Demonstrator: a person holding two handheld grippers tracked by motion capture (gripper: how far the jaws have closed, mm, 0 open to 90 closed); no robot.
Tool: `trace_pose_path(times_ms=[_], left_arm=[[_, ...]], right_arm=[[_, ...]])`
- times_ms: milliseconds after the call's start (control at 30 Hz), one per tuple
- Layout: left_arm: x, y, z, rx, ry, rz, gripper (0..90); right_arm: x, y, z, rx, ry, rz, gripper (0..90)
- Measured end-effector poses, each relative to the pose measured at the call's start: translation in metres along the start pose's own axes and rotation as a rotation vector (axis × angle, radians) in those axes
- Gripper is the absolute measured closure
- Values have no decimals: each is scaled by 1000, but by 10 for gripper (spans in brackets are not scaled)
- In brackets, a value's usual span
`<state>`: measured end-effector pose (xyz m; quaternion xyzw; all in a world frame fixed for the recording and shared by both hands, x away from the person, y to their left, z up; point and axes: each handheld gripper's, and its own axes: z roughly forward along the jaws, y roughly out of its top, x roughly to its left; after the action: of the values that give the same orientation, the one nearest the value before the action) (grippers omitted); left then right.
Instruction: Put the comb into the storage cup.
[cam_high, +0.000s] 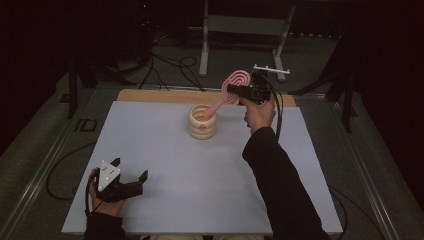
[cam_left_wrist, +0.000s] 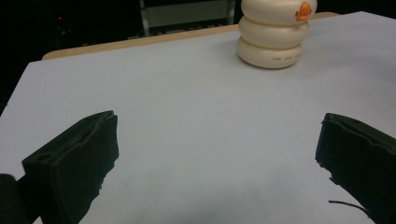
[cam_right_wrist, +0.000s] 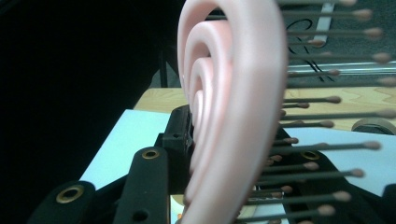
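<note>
Right gripper raised, gripping pink hairbrush above holder.

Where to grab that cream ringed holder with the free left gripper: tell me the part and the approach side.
Grip the cream holder across a groove between its stacked rings, coming in level from the near left, where the open left gripper rests. The pink hairbrush and right gripper crowd its mouth and right side.

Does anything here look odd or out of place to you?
Nothing is spilled or broken. The one curious sight is the pink hairbrush: the right tool clamps its bristled head, so it slants with its handle dipping into the cream ringed holder. The left tool rests open on the table.
</note>
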<state>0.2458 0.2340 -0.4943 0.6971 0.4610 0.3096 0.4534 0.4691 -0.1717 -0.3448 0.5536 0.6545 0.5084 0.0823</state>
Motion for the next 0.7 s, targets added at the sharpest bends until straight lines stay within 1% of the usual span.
trace_pose_path(times_ms=[200,233,367,700], left_arm=[[0,0,0,0,0,1,2],[0,0,0,0,0,1,2],[0,0,0,0,-1,1,2],[0,0,0,-1,-1,0,2]], right_arm=[[-2,-1,1,0,-8,7,637],[-4,-2,2,-3,-13,15,637],[-5,-2,3,-10,-10,17,637],[-5,-3,11,0,-21,18,637]])
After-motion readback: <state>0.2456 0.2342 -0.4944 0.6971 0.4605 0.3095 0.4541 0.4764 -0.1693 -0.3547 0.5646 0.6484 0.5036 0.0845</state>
